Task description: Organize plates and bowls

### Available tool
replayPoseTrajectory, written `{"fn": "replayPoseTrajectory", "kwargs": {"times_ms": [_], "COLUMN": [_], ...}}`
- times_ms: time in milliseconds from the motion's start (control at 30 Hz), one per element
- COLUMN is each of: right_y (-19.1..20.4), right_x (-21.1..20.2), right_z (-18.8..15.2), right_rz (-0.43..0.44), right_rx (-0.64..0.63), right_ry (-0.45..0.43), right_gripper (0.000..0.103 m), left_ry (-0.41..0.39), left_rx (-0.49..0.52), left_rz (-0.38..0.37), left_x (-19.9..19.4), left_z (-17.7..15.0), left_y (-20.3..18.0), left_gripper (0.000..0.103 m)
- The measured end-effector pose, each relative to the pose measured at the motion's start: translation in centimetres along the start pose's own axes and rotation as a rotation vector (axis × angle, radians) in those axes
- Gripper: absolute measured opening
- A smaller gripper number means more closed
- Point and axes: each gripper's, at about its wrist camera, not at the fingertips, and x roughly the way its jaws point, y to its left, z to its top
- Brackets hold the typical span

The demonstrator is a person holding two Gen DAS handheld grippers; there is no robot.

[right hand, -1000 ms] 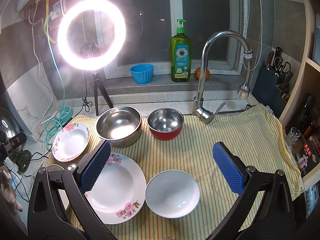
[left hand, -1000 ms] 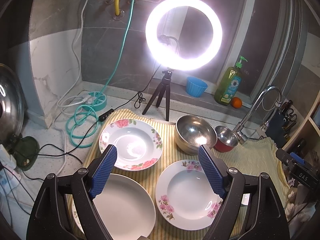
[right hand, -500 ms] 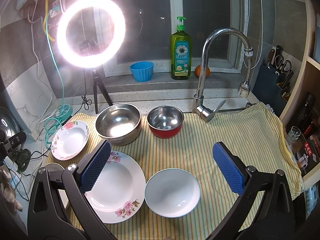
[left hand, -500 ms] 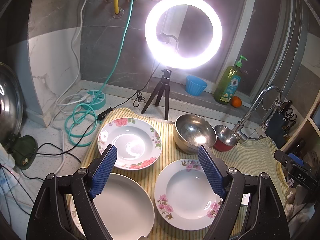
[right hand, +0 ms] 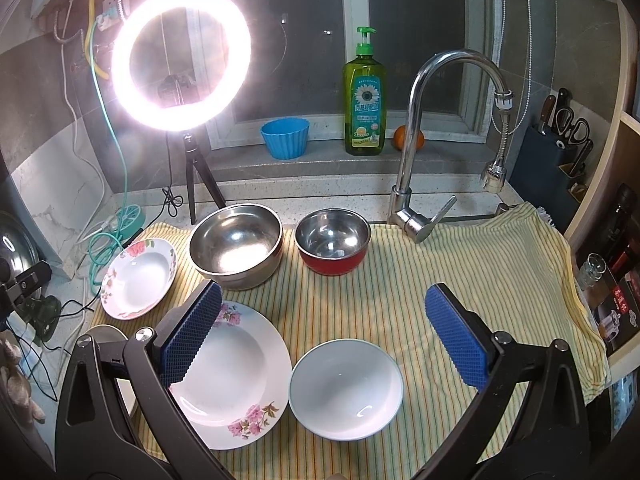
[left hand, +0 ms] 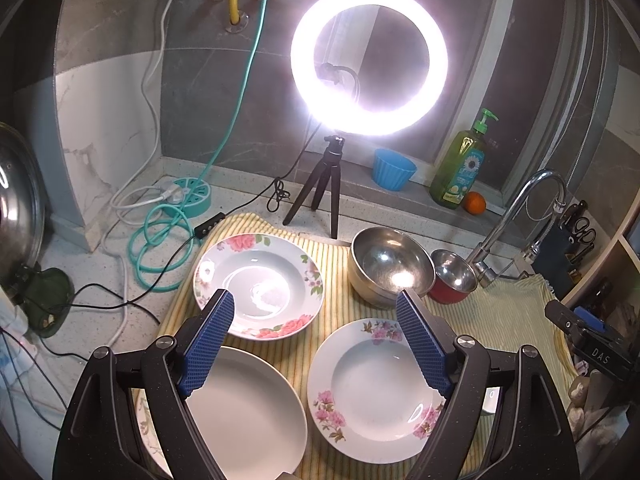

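Note:
On a yellow striped cloth (right hand: 460, 272) lie two floral plates: one at the back left (left hand: 258, 286) (right hand: 138, 278), one nearer (left hand: 378, 388) (right hand: 232, 376). A plain white plate (left hand: 244, 412) lies at the front left, a white bowl (right hand: 346, 388) at the front. A large steel bowl (left hand: 390, 266) (right hand: 236, 244) and a small red-sided steel bowl (left hand: 454, 276) (right hand: 332, 240) stand at the back. My left gripper (left hand: 314, 340) hovers open above the plates. Open and holding nothing, my right gripper (right hand: 324, 336) hangs over the white bowl.
A lit ring light on a tripod (left hand: 368, 60) (right hand: 182, 54) stands behind the cloth. Coiled teal cable (left hand: 160, 240) and a power strip lie at left. A tap (right hand: 416, 140), soap bottle (right hand: 364, 96), blue cup (right hand: 285, 138) and orange (right hand: 408, 138) line the back; a knife block (right hand: 554, 152) stands right.
Both views have shifted slightly: the dishes sit a little lower and nearer in the right wrist view. Both grippers stay open and nothing has been picked up.

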Motion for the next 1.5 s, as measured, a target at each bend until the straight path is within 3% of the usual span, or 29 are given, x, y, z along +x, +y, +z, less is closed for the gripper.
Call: {"fn": "replayPoseTrajectory", "kwargs": {"times_ms": [433,733,867,1067,1233,1500], "right_y": [-0.1,-0.4,-0.7,-1.1,-1.6,0.0], "right_x": [2.2,4.3,5.8,8.2,11.2,14.9], "right_z": [0.5,1.0,1.2,1.8,2.3,2.0], "right_rz": [0.042,0.177,0.251,0.38,0.485,0.57], "right_rx": [-0.071,-0.15,-0.165,-0.191,-0.177,-0.255], "right_ry": [0.034,0.093,0.146,0.25,0.372,0.505], "right_gripper": [0.103,0.103,0.103,0.091,0.075,0.055], "left_ry": [0.039,0.088,0.111,0.148,0.179,0.234], "left_rx": [-0.058,-0.121,-0.153,-0.224,-0.282,-0.398], "left_rz": [0.017,0.035,0.04,0.042,0.033,0.001], "left_x": [0.8,0.8,0.7,0.4,0.4,0.9], "left_z": [-1.0,-3.1,-4.2,-6.4,-8.6,-12.2], "left_y": [0.5,0.6,0.5,0.3,-0.3,-1.0], "left_gripper": [0.083,0.081,0.075,0.065,0.051,0.035]}}
